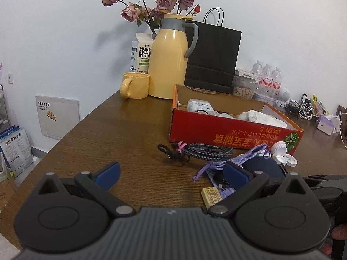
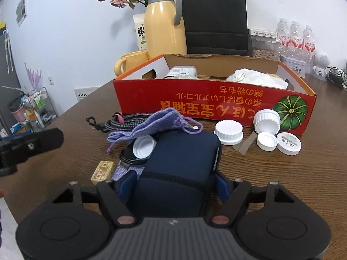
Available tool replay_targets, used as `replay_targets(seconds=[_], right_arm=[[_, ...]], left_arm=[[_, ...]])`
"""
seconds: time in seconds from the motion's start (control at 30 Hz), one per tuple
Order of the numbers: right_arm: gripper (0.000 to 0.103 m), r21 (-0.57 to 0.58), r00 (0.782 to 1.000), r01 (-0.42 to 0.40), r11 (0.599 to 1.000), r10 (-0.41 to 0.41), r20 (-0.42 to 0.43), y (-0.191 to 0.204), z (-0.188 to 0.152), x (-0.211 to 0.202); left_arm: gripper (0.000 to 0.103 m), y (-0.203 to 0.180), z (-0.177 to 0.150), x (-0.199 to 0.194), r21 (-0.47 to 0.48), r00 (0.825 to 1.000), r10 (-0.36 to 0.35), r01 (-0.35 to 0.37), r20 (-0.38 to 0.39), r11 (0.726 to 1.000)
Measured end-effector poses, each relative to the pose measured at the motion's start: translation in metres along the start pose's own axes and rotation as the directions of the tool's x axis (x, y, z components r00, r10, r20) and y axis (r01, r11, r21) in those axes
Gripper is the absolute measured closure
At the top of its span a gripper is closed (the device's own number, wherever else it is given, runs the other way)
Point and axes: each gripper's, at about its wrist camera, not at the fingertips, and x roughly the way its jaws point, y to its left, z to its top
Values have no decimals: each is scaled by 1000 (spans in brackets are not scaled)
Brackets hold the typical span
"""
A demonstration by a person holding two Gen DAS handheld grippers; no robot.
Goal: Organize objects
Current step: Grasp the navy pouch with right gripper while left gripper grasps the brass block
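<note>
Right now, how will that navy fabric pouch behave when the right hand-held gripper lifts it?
The navy zippered fabric pouch looks soft and padded, so it probably gives under the right hand-held gripper. It seems boxy, so unlikely to roll. The white cap leaning on it may shift.

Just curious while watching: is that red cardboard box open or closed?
Open. The red box has no lid on top; a white bundle and a small white device show inside.

wood table (image 1: 121, 130) w/ box (image 2: 195, 101), caps (image 2: 228, 132)
</note>
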Motion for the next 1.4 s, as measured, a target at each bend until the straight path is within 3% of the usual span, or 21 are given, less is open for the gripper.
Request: replay_targets(seconds=[0.27,1.13,1.23,1.33,1.4], right_arm=[[40,31,999,-30,999,29,37,-11,0,-10],[42,116,990,-19,993,2,143,-77,-3,-41],[42,116,989,-28,993,11,146,-78,-4,-41],[42,119,989,-34,992,16,149,-78,-5,-41],[42,120,989,-37,992,19,150,-78,-6,-41]], left_arm=[[0,-4,0,1,4,1000,5,-5,-5,1000],[0,-41,-13,37,37,994,9,-5,-107,999],[10,-44,-14,40,45,993,10,-5,-115,999],[35,-48,-17,45,53,990,2,6,-139,999],[57,-50,-19,47,52,987,-7,15,-158,999]])
